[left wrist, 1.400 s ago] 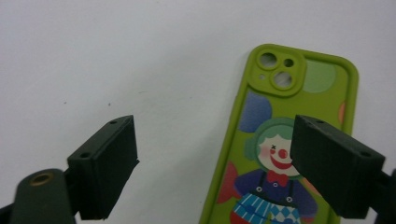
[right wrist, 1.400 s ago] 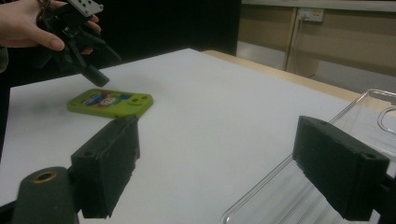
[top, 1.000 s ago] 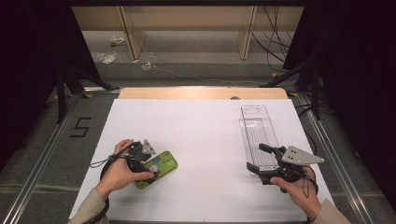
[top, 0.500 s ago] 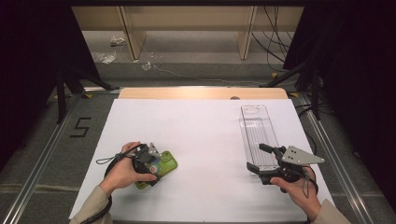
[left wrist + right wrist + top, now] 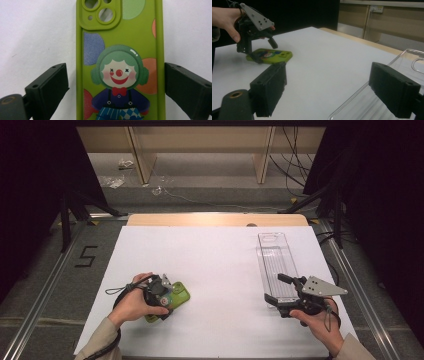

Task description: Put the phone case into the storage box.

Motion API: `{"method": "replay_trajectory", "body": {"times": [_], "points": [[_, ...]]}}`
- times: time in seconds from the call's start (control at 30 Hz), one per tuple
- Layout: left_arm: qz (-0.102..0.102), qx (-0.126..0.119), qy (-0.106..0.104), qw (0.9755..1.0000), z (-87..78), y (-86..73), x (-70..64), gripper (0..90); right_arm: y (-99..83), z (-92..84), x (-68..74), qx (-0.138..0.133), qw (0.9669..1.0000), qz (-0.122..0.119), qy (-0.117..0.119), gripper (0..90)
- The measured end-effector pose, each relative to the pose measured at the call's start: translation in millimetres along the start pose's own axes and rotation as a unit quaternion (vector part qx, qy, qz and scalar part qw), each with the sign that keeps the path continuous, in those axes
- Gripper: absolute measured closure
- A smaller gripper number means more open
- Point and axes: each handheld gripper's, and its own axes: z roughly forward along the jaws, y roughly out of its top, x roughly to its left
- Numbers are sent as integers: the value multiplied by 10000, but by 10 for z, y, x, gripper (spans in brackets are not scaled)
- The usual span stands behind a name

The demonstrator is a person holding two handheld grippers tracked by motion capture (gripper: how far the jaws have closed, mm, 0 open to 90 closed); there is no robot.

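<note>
A lime-green phone case (image 5: pixel 120 50) with a clown print lies flat on the white table (image 5: pixel 215 265), camera cut-outs pointing away from me. My left gripper (image 5: pixel 116 87) points down over it, jaws straddling its long sides. They have just been closing a little with the case between them. A gap remains at the left jaw, so it is open. From above, the left gripper (image 5: pixel 162 295) covers part of the case (image 5: pixel 180 293). My right gripper (image 5: pixel 274 288) is open beside the near end of a clear plastic tray (image 5: pixel 275 257), with nothing held.
The right gripper view shows the tray (image 5: pixel 412 62) by its right jaw, and the left gripper (image 5: pixel 265 51) over the case (image 5: pixel 278 55) farther off. A wooden strip (image 5: pixel 215 220) borders the table's far edge. Metal rails (image 5: pixel 350 270) run along both sides.
My left gripper has shifted slightly to the right and now covers more of the green case. The right gripper and the tray have stayed put.
</note>
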Motion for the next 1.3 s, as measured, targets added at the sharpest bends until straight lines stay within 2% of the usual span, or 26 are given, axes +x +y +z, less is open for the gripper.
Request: {"method": "replay_trajectory", "body": {"times": [0.53, 0.97, 1.3], "points": [[66, 159, -83, 9998, 11, 45, 16, 69, 3, -4, -1, -23, 10000, 25, -6, 157], [12, 261, -146, 9996, 34, 65, 45, 46, 0, -1, 1, -6, 10000, 35, 14, 157], [147, 378, -240, 9989, 54, 109, 72, 38, 1, -1, 1, -14, 10000, 10, 17, 158]]}}
